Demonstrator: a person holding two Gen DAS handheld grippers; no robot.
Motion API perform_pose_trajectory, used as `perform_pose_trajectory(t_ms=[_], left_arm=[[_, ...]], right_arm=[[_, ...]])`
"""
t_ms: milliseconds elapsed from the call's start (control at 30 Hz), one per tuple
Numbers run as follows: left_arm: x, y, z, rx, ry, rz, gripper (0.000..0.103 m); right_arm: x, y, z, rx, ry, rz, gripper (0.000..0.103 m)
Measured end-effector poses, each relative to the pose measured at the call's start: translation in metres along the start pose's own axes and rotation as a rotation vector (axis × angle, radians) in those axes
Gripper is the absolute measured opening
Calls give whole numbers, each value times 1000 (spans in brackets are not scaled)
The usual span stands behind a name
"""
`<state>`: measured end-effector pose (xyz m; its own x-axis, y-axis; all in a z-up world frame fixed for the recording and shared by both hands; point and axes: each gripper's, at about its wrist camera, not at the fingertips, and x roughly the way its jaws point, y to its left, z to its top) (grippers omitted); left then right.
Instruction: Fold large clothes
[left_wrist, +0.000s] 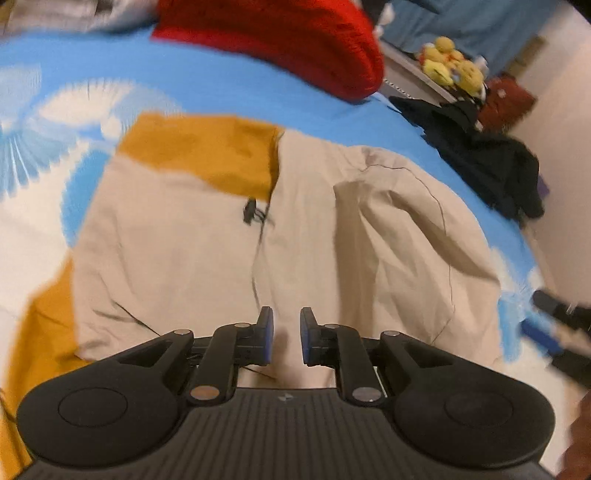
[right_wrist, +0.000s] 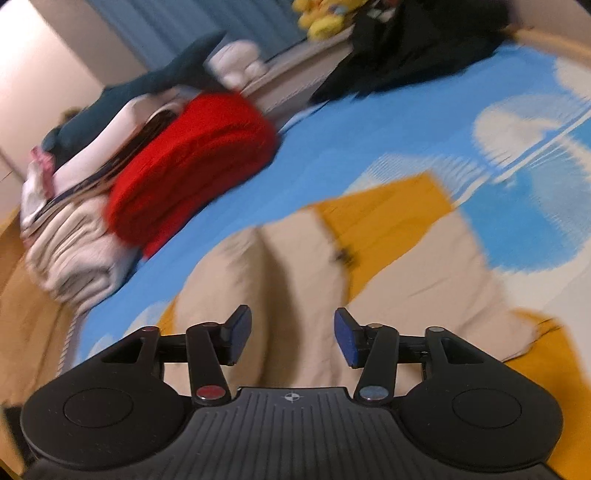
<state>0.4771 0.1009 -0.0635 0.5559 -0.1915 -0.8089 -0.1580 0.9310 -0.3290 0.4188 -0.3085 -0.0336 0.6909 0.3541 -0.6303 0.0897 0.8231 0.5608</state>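
A large beige jacket with mustard panels (left_wrist: 184, 229) lies spread on the bed, with a fold raised on its right side. A small black zipper pull (left_wrist: 250, 211) sits near its middle. My left gripper (left_wrist: 286, 317) hovers over the jacket's near part, its jaws a little apart with nothing between them. In the right wrist view the same jacket (right_wrist: 295, 258) lies below my right gripper (right_wrist: 292, 321), which stands open and empty. At the right edge of the left wrist view a blurred blue pad (left_wrist: 539, 334) of the right gripper shows.
The bed has a blue sheet with white clouds (left_wrist: 221, 81). Behind the jacket lie a folded red knit (right_wrist: 192, 155) and a stack of folded clothes (right_wrist: 74, 240). A black garment heap (left_wrist: 491, 166) is at the bed's edge, with yellow plush toys (left_wrist: 450, 66) on a ledge beyond.
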Motion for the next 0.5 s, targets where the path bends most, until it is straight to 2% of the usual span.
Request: perform_pose_trajectory(t_ms=[33,67,167,333,367,400,433,467,500], left_arm=[[3,4,-2,-28,18,-18,32],[6,6,-4,-44,23,-30,34],[14,11,-11,-69,50,-36,35],[30,23,-22,-142,114,-60,34],[31,23,-22,-145,118,-71,18],[32,24,-20,-138,112,-75,3],[26,23,-16,-126,84,-84,2],[18,23,-12,-118,37,-102,2],[3,22,-5,-106,-42,-124,1]], right_arm=[[6,5,-3,-4,22,24,56],[12,10,-5,-8,42,45,58],[31,23,-12,-25,101,72,62],[52,38,-23,-55,151,16,61],[54,41,-25,-61,150,6,56],[56,43,-26,-70,147,4,41],[58,47,-27,-80,141,9,32],[58,49,-28,-89,132,18,13],[58,52,-29,-94,120,36,4]])
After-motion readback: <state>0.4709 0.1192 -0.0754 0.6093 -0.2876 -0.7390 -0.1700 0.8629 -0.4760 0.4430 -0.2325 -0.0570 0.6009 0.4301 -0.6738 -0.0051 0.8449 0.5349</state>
